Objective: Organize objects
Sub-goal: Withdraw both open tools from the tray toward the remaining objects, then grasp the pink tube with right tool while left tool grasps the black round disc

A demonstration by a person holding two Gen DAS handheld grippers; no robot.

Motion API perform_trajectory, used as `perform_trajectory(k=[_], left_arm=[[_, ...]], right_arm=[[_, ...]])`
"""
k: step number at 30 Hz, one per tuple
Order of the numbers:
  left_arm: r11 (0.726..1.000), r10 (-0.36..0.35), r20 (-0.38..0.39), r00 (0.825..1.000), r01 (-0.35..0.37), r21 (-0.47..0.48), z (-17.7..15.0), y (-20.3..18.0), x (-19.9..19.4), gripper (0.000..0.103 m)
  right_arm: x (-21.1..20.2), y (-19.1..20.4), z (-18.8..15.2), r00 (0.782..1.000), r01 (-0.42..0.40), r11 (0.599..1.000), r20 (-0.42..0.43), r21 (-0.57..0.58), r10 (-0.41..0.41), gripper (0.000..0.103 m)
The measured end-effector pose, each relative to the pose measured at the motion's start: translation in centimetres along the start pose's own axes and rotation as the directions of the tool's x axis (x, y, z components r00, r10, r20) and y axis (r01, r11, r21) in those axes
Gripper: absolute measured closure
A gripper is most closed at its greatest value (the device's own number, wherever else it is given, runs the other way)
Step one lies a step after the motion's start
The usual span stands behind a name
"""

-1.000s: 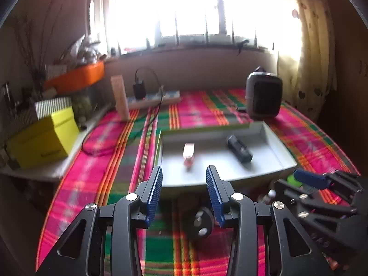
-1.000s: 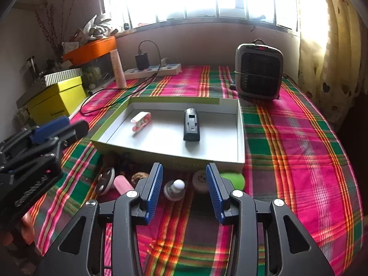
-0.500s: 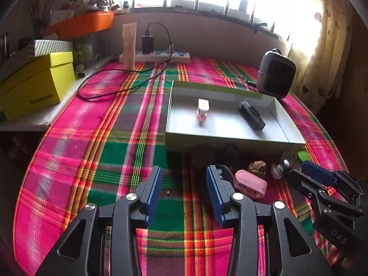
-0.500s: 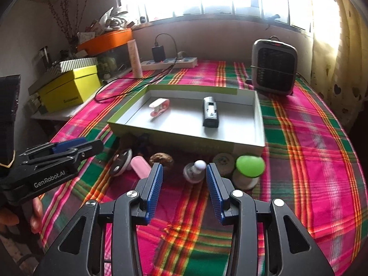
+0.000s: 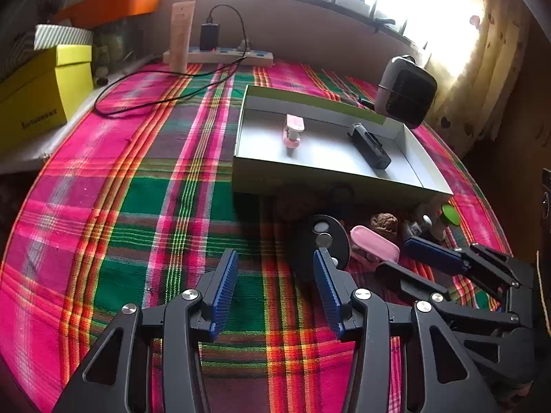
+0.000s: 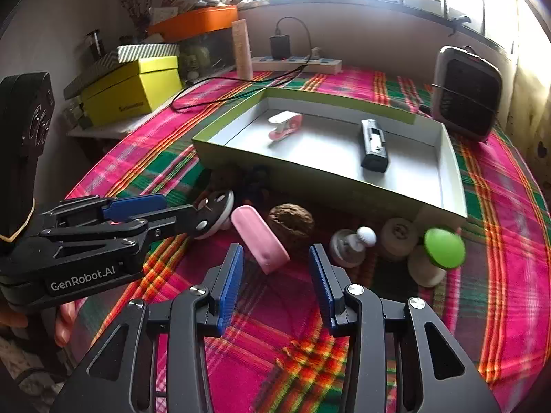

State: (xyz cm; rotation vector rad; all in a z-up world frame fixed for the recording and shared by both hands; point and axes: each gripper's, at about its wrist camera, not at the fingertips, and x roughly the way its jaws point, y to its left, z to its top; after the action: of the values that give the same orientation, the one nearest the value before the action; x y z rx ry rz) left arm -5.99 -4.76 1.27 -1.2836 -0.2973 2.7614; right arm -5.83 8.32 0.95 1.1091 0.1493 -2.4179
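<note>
Since the previous frames both tongs have drawn back and lower toward the near edge of the bench, so the row of loose items in front of the tray now shows in full. Left tongs [image 5: 275, 289]: spread, nothing between the blue pads, hovering over bare plaid cloth [image 5: 137, 206]. Right tongs [image 6: 275, 282]: spread, empty, aimed at the pink case [image 6: 260, 239], whose near end lies just ahead of the gap between the fingers.

White tray [image 6: 451, 172] sits mid-bench. Inside it: a pink-and-white clip-like item [image 6: 284, 124] toward the left, a black oblong device [image 6: 372, 145] toward the right, well apart from each other.

Loose row along the tray's near wall, left to right in the right wrist view: round black-and-white disc [image 6: 215, 211], pink case, brown walnut-like lump [image 6: 291, 222], small metal piece with a white ball top [image 6: 353, 242], pale spool [image 6: 399, 235], green-capped piece [image 6: 442, 249]. The left tongs' tip overlaps the disc in that view; contact cannot be told.

Behind the tray: grey heater [image 6: 465, 93], power strip [image 6: 296, 63] with a black charger, yellow box [image 6: 132, 91].
</note>
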Motion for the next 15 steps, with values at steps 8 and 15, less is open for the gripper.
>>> perform_trajectory(k=[8, 15], left_arm=[[1.000, -0.005, -0.007, 1.000, 0.005, -0.007, 0.2, 0.4, 0.3, 0.058], [0.999, -0.034, -0.017, 0.999, 0.034, -0.017, 0.2, 0.8, 0.4, 0.058]], right_arm=[[1.1, 0.1, 0.6, 0.999, -0.031, 0.999, -0.036, -0.029, 0.030, 0.062], [1.5, 0.1, 0.7, 0.997, -0.062, 0.998, -0.049, -0.029, 0.061, 0.062]])
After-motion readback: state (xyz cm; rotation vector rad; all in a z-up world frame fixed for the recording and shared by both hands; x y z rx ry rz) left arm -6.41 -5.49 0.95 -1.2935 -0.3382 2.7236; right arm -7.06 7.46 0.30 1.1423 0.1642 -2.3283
